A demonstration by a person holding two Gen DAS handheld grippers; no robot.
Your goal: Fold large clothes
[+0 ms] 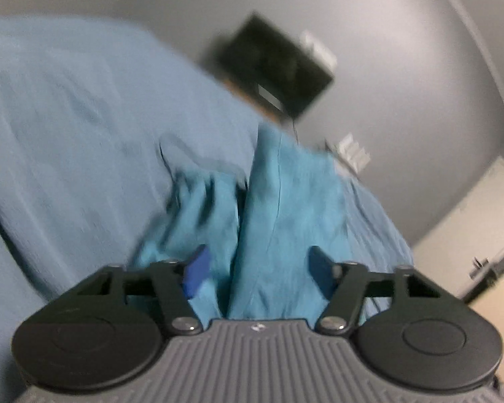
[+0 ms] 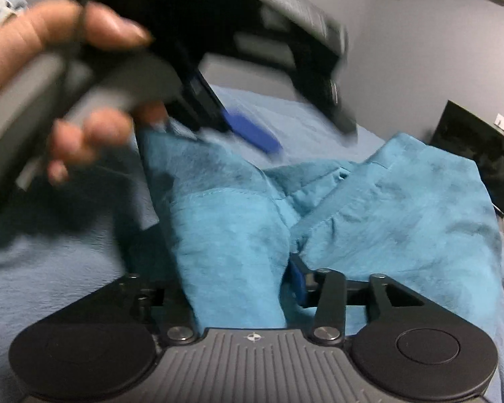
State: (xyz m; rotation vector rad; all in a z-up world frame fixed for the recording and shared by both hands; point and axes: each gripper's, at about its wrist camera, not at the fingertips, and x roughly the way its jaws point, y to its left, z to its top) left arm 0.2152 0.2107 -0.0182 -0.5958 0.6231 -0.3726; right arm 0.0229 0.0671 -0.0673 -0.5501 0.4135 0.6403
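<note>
I see the teal garment (image 2: 238,221) as soft cloth with a slightly napped, matt face and stitched seams. Under it, the pale blue bedsheet (image 1: 67,117) is matt woven cloth, lightly creased. My right gripper (image 2: 252,278) has matt black plastic links, glossy metal rivets, a ribbed grey plastic body and smooth blue pads (image 2: 297,278).

Left gripper (image 1: 257,268): black linkage arms, silver pivot screws, blue finger pads (image 1: 196,273), grey ribbed body, two black round discs flanking crosshair mark. Right gripper (image 2: 238,278): same build. Bare hand (image 2: 43,77), no sleeve visible.
</note>
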